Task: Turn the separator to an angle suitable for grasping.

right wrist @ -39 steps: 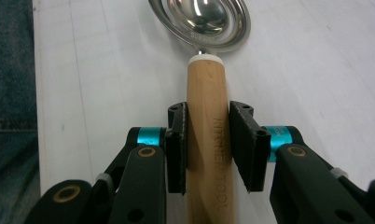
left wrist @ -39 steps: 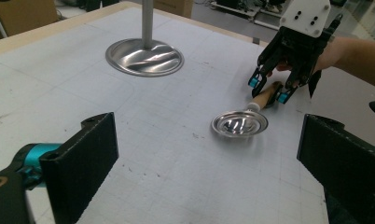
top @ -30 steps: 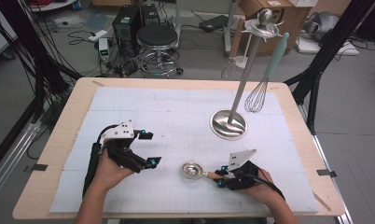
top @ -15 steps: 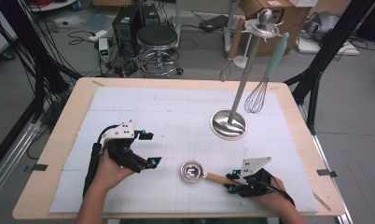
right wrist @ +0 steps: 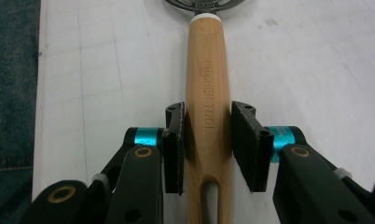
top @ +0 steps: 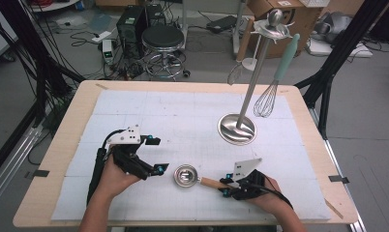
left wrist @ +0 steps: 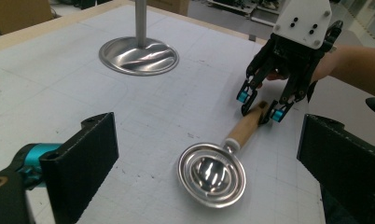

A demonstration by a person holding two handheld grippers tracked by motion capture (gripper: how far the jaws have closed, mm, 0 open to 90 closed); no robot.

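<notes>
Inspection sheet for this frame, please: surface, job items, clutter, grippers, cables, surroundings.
Surface: white gridded mat on a wooden table.
Job's things: wooden-handled scoop lying on the mat, bowl up.
Clutter: utensil stand with a hanging whisk, apart from the scoop.
Grippers: left hand-held gripper open, empty; right hand-held gripper closed on the scoop's handle.
Cables: black cable along the left forearm; floor cables behind.
Surroundings: stool, computer tower, cardboard box.
</notes>
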